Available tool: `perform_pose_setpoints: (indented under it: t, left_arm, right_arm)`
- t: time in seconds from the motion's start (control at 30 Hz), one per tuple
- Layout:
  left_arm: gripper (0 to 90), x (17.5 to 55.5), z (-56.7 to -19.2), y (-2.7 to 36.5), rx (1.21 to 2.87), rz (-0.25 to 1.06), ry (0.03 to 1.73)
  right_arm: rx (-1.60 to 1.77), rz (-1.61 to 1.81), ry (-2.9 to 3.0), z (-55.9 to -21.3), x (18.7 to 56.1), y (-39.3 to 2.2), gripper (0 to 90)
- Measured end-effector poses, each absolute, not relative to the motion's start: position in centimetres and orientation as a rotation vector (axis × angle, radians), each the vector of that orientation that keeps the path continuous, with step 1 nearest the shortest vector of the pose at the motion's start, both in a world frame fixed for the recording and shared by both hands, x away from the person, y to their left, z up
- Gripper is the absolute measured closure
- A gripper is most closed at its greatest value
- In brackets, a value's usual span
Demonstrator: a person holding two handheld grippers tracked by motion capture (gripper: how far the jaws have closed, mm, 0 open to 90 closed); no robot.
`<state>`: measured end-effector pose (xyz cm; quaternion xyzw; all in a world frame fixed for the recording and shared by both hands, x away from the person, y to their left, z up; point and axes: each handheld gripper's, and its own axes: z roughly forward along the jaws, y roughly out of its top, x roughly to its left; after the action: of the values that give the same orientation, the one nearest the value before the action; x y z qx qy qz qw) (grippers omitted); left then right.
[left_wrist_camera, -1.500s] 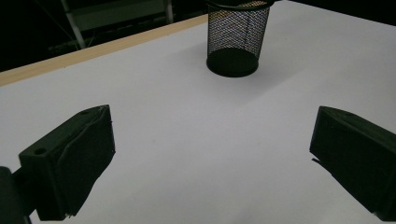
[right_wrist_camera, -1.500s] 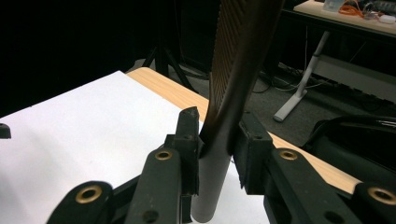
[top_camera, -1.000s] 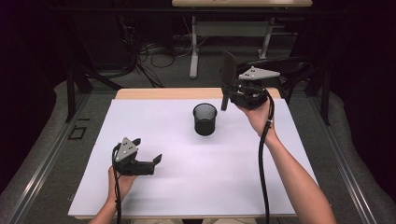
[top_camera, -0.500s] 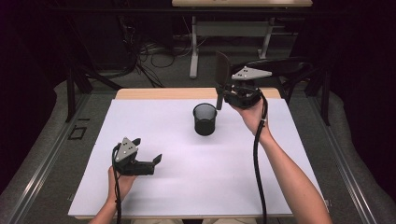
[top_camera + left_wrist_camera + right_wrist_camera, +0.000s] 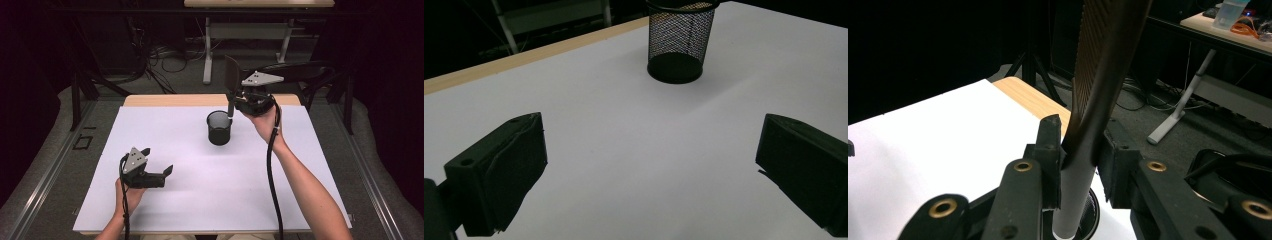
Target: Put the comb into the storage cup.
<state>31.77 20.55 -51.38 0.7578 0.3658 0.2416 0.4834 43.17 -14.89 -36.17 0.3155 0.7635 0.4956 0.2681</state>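
A black mesh cup (image 5: pixel 219 128) stands upright on the white table cover (image 5: pixel 175 200), a little behind its middle. My right gripper (image 5: pixel 233 103) hovers just right of and above the cup, shut on the grey handle of a dark slotted spatula (image 5: pixel 231 75), whose blade points up. In the right gripper view the spatula (image 5: pixel 1103 65) rises between the pads and its handle end hangs over the cup (image 5: pixel 1094 212). My left gripper (image 5: pixel 157 161) rests low at the front left, open with nothing in it. The cup (image 5: pixel 680 42) lies well ahead of the left gripper (image 5: pixel 649 165).
A wooden strip (image 5: pixel 165 100) runs along the table's far edge. Behind it are desk legs (image 5: pixel 206 55) and loose cables (image 5: pixel 165 52) on the floor. Metal rails (image 5: pixel 45 170) flank the table on both sides.
My right hand has shifted slightly left with the spatula, closer over the cup. The left hand has stayed put.
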Motion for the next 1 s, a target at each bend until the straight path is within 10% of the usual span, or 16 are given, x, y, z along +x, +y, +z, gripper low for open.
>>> perform_pose_setpoints:
  t: [1.0]
  left_arm:
    - [0.0,31.7,-51.3,20.7,1.839,0.596,0.89]
  right_arm:
    - [0.825,1.309,2.097,-37.5,44.4,-13.3,73.3]
